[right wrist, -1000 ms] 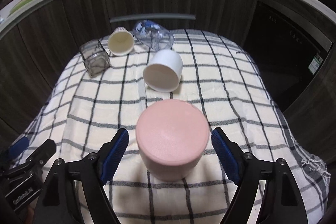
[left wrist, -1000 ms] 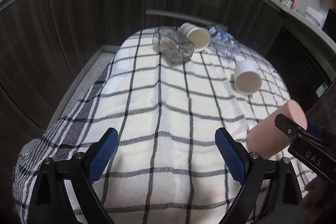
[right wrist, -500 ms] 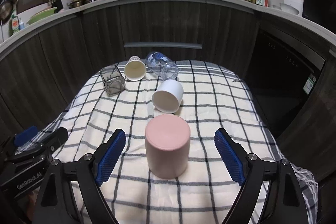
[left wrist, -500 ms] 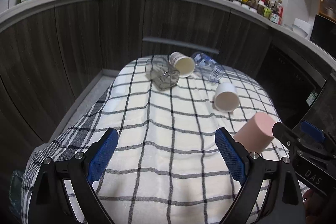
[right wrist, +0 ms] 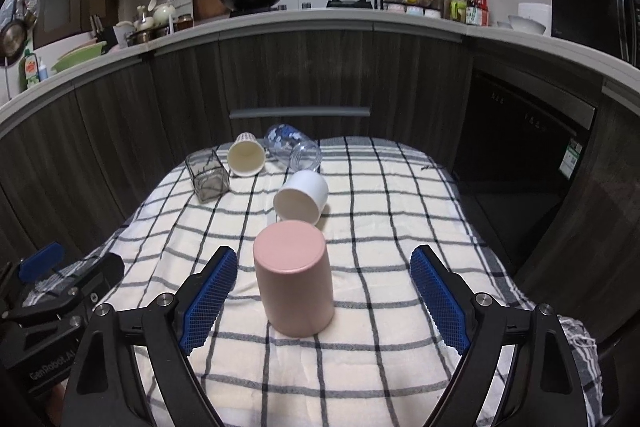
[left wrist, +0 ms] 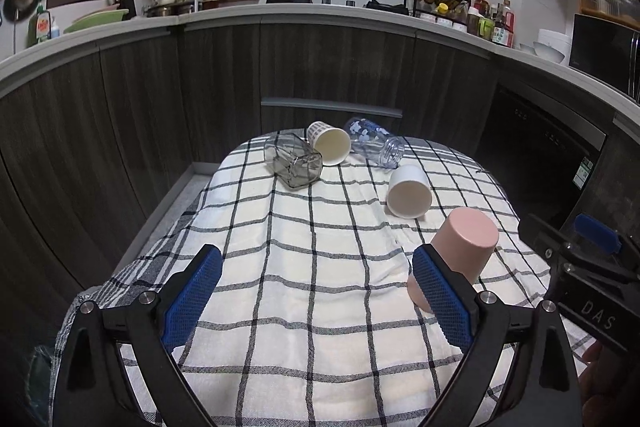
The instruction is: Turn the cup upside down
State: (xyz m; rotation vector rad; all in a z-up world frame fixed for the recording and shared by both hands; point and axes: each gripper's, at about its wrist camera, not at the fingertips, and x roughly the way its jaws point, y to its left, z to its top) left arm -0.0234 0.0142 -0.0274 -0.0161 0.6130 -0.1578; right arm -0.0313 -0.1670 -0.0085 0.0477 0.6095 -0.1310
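Note:
A pink cup [right wrist: 294,277] stands upside down on the checked cloth [right wrist: 392,227], its flat base up. It also shows in the left wrist view [left wrist: 460,251] at the right. My right gripper [right wrist: 322,295] is open and empty, its blue pads on either side of the pink cup but pulled back from it, not touching. My left gripper [left wrist: 316,295] is open and empty over bare cloth [left wrist: 280,267] to the left of the cup.
Farther back lie a white cup [right wrist: 302,197] on its side, a paper cup [right wrist: 245,157], a clear patterned bottle [right wrist: 294,147] and a dark square glass [right wrist: 208,177]. Dark cabinets ring the table; the cloth hangs over its edges.
Both grippers have drawn back and risen from the table, so the cups look smaller. The pink cup stays standing upside down, apart from the right gripper's pads.

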